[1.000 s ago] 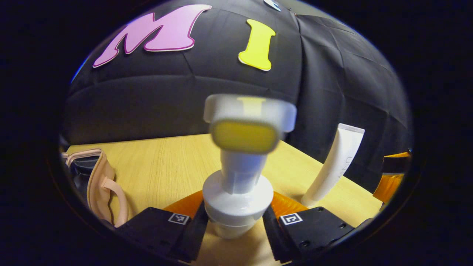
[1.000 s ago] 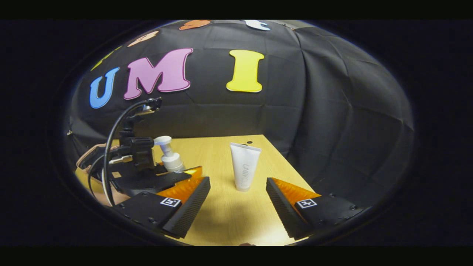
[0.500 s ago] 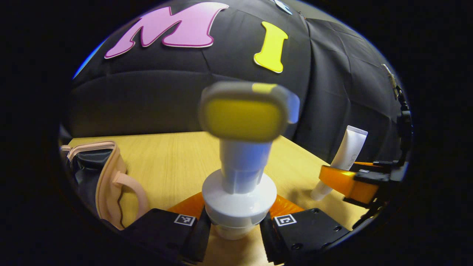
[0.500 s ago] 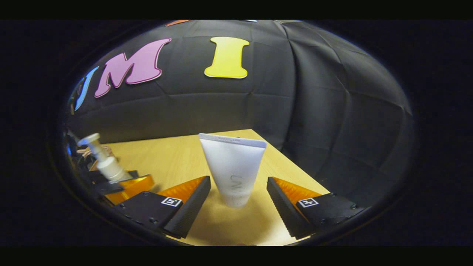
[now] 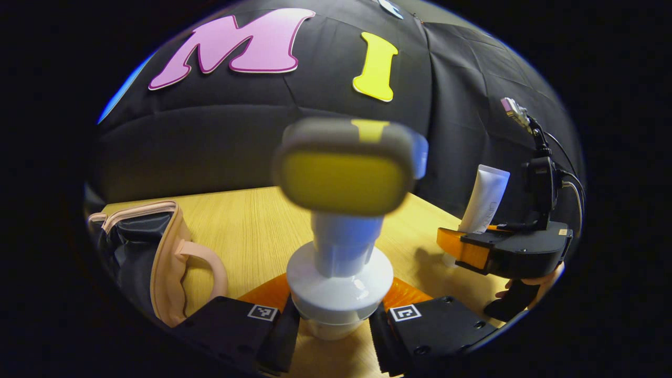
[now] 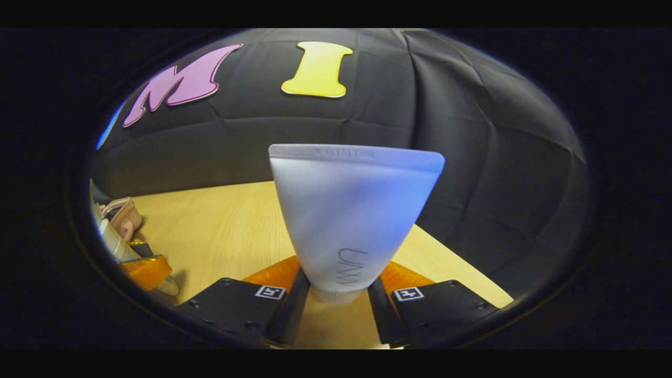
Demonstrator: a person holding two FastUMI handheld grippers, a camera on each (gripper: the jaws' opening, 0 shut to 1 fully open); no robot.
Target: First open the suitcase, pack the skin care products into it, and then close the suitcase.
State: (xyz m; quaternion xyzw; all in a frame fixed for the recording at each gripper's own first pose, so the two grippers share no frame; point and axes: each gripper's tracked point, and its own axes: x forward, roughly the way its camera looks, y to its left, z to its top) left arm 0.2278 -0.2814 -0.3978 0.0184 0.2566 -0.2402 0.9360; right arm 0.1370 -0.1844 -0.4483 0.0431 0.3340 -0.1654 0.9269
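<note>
- the pump bottle (image 5: 340, 283) stands upright between the two fingers of the left gripper (image 5: 333, 325); both fingers press on its collar just under the pump head, so the left gripper is closed on it, i think to carry it without tipping
- the white tube (image 6: 350, 220) stands on its cap, wide end up, and the right gripper (image 6: 338, 310) is narrow around its lower part, both fingers touching it; low grip is probably chosen because the tube is stiffest near the cap
- in the left gripper view the same tube (image 5: 485, 202) and the right gripper (image 5: 504, 252) are to the right, near the wall
- the pink suitcase (image 5: 157, 257) lies open at the left on the wooden table (image 5: 247, 226), well apart from the tube, nearer to the bottle
- both products seem ready to go to the suitcase
</note>
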